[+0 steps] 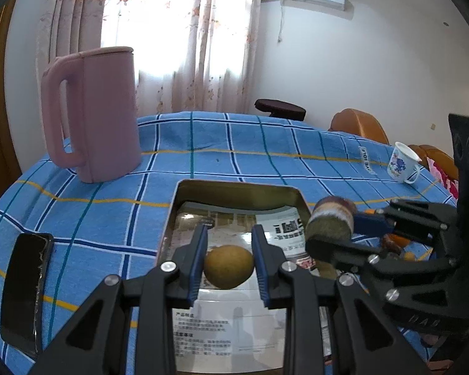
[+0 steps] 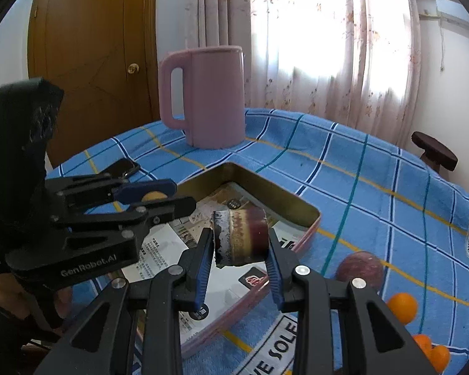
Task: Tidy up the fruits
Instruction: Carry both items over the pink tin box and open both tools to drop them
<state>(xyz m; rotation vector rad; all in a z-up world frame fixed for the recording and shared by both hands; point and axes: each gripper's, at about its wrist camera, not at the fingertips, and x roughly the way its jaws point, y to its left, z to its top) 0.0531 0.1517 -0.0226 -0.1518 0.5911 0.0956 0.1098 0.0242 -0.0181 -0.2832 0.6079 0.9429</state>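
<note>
left tongs [image 1: 229, 262] clamp smooth oval brown-green fruit [image 1: 229, 267] above tin | right tongs [image 2: 240, 247] clamp short banded purple-cream cylinder chunk [image 2: 240, 239], rough dark cut face, above tin | rectangular metal tin [image 1: 234, 192] holds glossy printed leaflets | desk: blue plaid cloth [image 1: 109, 218]; round purple fruit [image 2: 359, 268] and oranges [image 2: 401, 307] beside tin

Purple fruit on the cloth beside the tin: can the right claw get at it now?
Probably not yet. The right claw is shut on a cut fruit piece over the tin. The purple fruit itself lies uncovered on the cloth, so once emptied, the way looks free.
</note>
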